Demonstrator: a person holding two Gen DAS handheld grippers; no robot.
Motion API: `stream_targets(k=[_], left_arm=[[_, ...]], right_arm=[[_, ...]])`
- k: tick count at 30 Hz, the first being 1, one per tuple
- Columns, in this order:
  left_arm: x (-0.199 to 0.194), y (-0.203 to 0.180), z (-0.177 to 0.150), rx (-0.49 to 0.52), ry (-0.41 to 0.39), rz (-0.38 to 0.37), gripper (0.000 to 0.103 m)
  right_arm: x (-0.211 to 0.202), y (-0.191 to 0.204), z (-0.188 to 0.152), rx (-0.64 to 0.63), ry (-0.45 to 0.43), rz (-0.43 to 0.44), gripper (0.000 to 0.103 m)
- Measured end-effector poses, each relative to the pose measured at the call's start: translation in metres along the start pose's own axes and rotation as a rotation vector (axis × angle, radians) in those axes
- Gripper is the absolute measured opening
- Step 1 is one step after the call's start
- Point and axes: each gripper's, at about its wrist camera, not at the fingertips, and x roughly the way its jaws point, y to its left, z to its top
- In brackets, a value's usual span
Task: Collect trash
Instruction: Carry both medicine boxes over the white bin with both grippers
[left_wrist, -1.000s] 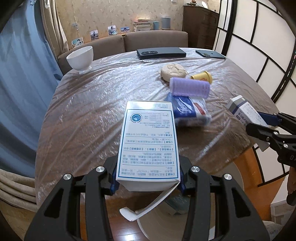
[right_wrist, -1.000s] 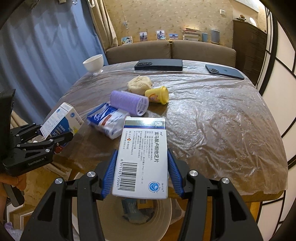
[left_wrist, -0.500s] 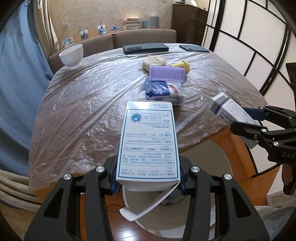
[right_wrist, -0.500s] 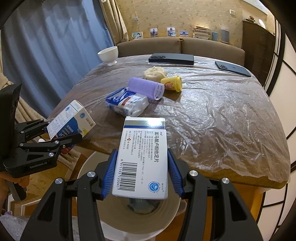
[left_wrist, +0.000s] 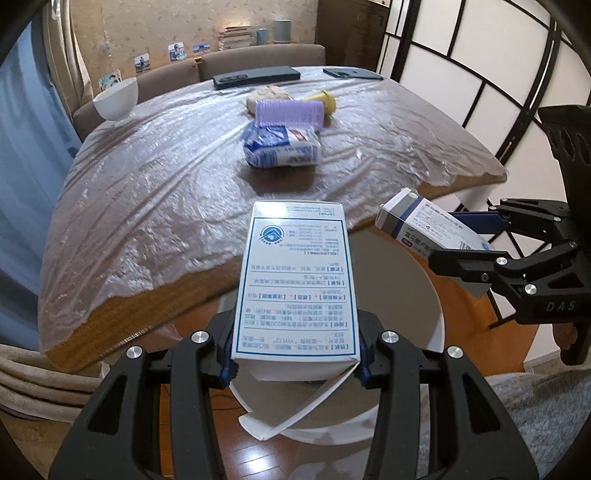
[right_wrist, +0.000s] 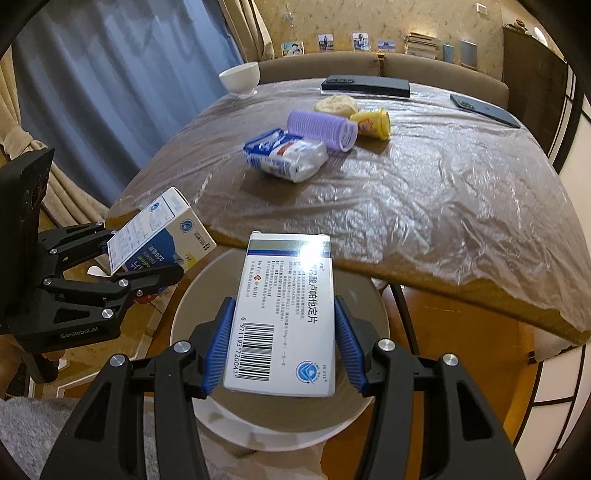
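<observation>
My left gripper (left_wrist: 295, 354) is shut on a white and blue medicine box (left_wrist: 295, 280) whose near flap hangs open. It hangs over a round white bin (left_wrist: 437, 325) below the table's front edge. My right gripper (right_wrist: 284, 343) is shut on a white barcode box (right_wrist: 288, 314), also above the bin (right_wrist: 184, 306). Each gripper appears in the other's view: the right gripper (left_wrist: 480, 251) with its barcode box (left_wrist: 424, 229), the left gripper (right_wrist: 144, 254) with its medicine box (right_wrist: 159, 229). On the table lie a blue tissue pack (right_wrist: 288, 155), a purple roller (right_wrist: 321, 129), a yellow cup (right_wrist: 371, 123) and a crumpled tan wad (right_wrist: 336, 103).
The table (left_wrist: 155, 192) is wrapped in clear plastic film. At its far side stand a white bowl (left_wrist: 116, 99), a black flat device (left_wrist: 256, 77) and a dark phone (left_wrist: 351, 74). A sofa lies behind, blue curtains to the left, and a paper screen to the right.
Both grippers have drawn back from the table with their boxes still held. The bin below now fills more of each view, and the table items look farther off.
</observation>
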Motion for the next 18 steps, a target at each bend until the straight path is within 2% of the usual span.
stream_targets(k=[6, 18], left_arm=[[0.006, -0.01, -0.01, 0.042, 0.037, -0.01, 0.048], [0.008, -0.024, -0.023, 0.093, 0.061, -0.033, 0.048]], right_arm=[[0.003, 0.001, -0.013, -0.016, 0.041, 0.002, 0.052], [0.011, 0.007, -0.025, -0.028, 0.088, 0.019, 0.052]])
